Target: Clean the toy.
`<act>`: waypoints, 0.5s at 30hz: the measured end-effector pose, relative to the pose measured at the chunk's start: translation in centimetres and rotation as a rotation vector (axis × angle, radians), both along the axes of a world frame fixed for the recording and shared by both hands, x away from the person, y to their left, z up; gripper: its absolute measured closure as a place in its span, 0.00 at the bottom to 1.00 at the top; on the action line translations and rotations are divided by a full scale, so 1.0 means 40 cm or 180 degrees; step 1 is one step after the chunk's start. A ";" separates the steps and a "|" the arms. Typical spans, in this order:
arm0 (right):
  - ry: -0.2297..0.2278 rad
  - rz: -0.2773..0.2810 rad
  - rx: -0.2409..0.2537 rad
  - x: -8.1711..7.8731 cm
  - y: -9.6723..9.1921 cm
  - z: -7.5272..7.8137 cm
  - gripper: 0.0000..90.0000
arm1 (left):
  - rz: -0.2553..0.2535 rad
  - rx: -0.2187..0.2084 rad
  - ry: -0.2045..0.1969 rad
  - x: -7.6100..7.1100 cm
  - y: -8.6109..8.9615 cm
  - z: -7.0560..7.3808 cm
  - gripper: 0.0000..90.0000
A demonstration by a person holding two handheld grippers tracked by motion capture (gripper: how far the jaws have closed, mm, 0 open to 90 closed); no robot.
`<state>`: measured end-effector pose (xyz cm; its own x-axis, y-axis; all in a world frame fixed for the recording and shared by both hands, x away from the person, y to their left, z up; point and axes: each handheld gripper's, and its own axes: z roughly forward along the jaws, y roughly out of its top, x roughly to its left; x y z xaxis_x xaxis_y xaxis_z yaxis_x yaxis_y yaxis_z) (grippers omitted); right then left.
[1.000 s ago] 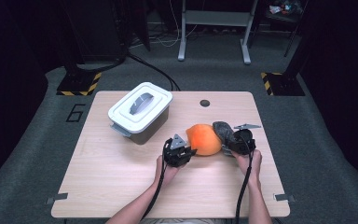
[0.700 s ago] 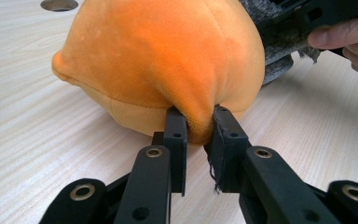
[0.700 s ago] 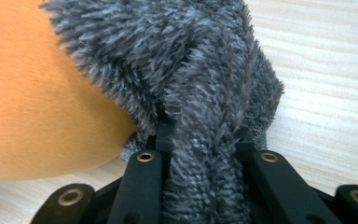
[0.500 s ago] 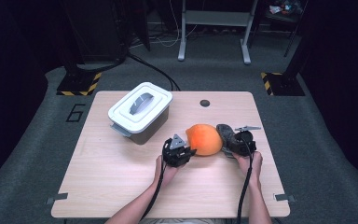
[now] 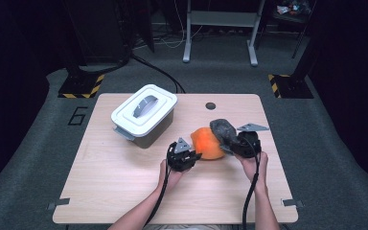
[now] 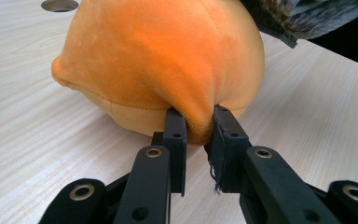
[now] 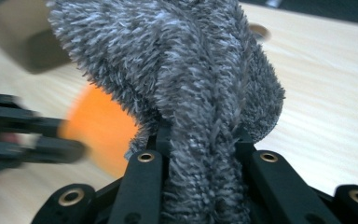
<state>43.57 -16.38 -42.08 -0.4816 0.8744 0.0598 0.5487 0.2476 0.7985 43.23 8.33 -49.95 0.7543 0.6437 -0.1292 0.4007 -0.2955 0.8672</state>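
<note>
Both tongs are clamped: left gripper (image 6: pixel 195 126) pinches a fold of the orange plush (image 5: pixel 206 143) sitting on the table (image 5: pixel 124 191), right gripper (image 7: pixel 200 140) grips the grey fuzzy cloth (image 5: pixel 223 130), draped over the plush's right side, so I'd peel rightward.

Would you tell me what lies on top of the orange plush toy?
A fuzzy grey fabric piece, pinched by the right gripper, drapes over the orange plush toy. What it covers underneath stays hidden.

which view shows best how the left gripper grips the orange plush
The left gripper view: the left gripper visibly pinches a fold of the orange plush. The high view shows them small and touching; the right gripper view gives an orange blur behind the grey fuzzy cloth.
</note>
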 end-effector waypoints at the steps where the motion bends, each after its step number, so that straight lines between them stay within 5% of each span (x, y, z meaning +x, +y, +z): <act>1: -0.0019 0.0061 -0.0004 -0.002 0.018 0.007 0.81 | 0.0011 -0.0008 0.0001 -0.001 -0.002 0.000 0.86; 6: -0.0021 0.0285 -0.0279 0.001 0.101 0.004 0.81 | -0.0007 -0.0005 0.0006 -0.006 -0.010 0.000 0.87; 8: -0.0008 0.0245 -0.0371 0.006 0.125 -0.008 0.81 | -0.0010 0.0052 -0.0018 -0.003 -0.008 0.000 0.87; 15: -0.0006 0.0177 -0.0384 0.010 0.113 -0.014 0.81 | 0.0019 0.0052 -0.0016 -0.004 -0.008 -0.002 0.87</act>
<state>43.99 -11.86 -42.66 -0.5294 0.8471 -0.0451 0.5299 0.3718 0.7622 43.06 8.03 -50.01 0.7511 0.6501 -0.1150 0.3982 -0.3072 0.8643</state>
